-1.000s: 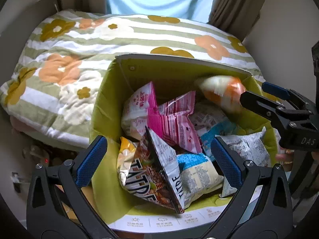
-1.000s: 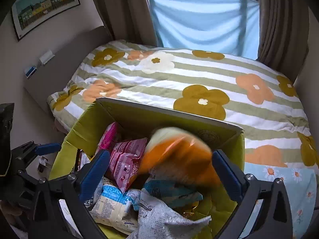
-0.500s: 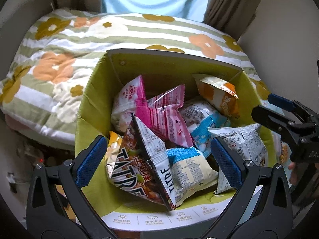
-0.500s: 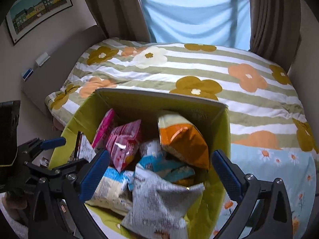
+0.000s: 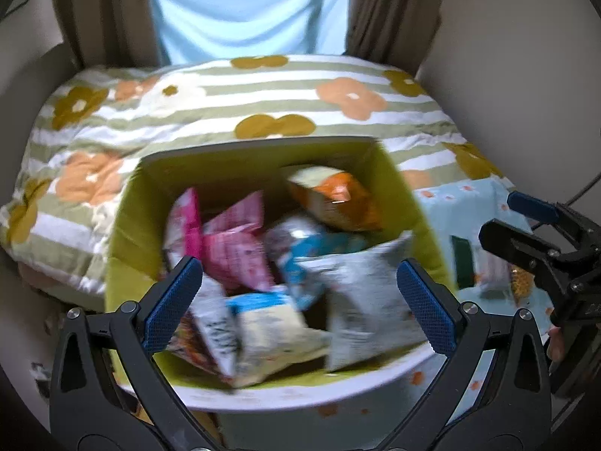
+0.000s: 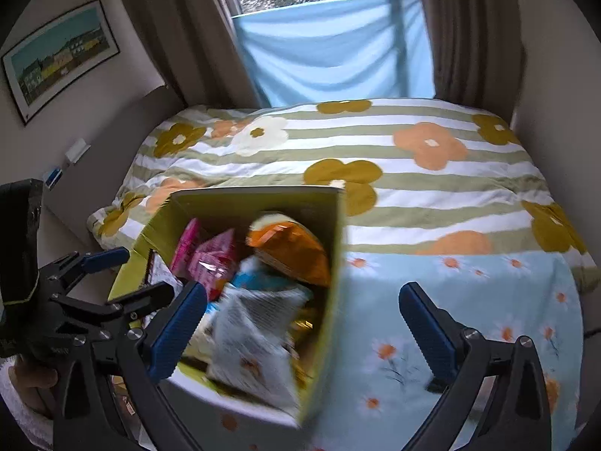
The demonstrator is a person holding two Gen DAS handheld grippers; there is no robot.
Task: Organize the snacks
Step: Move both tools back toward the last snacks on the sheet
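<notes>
Our left tongs (image 5: 300, 297) and right tongs (image 6: 304, 330) hang wide open and empty over the box (image 5: 131, 225) at the bed's (image 6: 432, 188) foot, where the snacks (image 5: 244, 255) lie heaped, bags leaning together, ready for sorting.

Your box (image 5: 127, 225) sits at the near edge of the bed (image 5: 263, 105), with the snack bags (image 5: 240, 251) piled inside it. The window curtain (image 6: 330, 49) hangs behind the bed. A framed picture (image 6: 60, 56) hangs on the wall to your left.
</notes>
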